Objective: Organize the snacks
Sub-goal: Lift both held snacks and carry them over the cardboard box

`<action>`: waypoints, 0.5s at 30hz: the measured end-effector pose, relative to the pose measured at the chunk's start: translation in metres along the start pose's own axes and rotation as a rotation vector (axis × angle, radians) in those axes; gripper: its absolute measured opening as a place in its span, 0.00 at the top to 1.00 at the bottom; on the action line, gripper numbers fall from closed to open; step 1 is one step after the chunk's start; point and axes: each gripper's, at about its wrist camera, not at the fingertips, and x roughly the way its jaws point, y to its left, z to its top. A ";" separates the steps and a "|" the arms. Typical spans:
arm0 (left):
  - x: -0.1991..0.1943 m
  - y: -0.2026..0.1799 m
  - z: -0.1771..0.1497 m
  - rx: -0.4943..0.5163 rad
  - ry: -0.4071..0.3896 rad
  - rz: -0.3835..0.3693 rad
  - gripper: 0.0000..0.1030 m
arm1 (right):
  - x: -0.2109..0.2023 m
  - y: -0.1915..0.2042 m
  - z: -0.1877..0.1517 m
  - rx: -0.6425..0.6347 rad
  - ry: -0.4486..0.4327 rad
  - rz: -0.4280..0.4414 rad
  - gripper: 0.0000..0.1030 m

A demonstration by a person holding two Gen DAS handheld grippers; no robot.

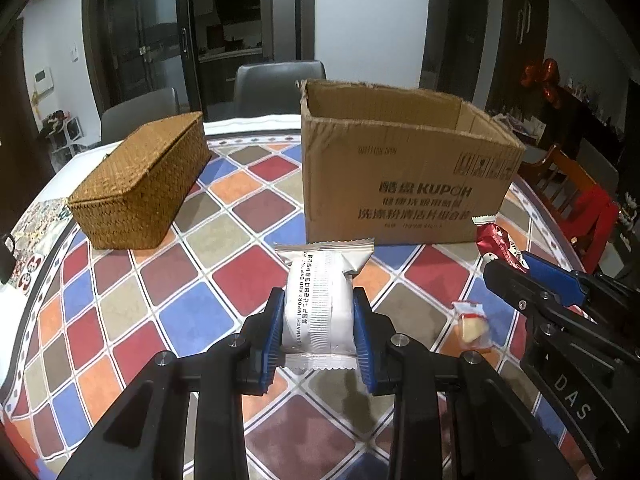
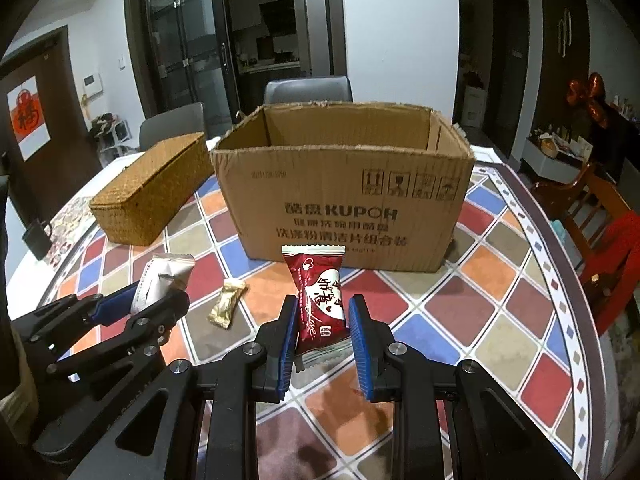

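Far left: lidded wicker basket (image 1: 140, 184), contents hidden. L gripper (image 1: 319, 334) clamps white snack pack (image 1: 320, 304) above tablecloth (image 1: 224, 216). Centre: open KUPOH carton (image 2: 344, 208), interior unseen. R gripper (image 2: 322, 340) pinches red snack pack (image 2: 320, 300). Advise: clear near rim before release. Two loose sweets unidentifiable.

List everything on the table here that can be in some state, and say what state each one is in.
cardboard box: open at the top, upright
wicker box: lid shut
white snack packet: sealed, gripped
red snack packet: sealed, gripped
gold candy: wrapped, lying loose
small red-and-white candy: wrapped, lying loose
left gripper: shut on the white packet
right gripper: shut on the red packet
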 end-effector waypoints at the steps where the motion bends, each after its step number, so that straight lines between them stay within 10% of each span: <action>1: -0.002 -0.001 0.002 0.002 -0.005 -0.001 0.68 | -0.001 -0.001 0.002 0.001 -0.005 -0.001 0.74; 15: -0.023 -0.007 0.031 0.017 -0.076 -0.011 0.68 | -0.029 -0.007 0.029 0.005 -0.092 -0.027 0.74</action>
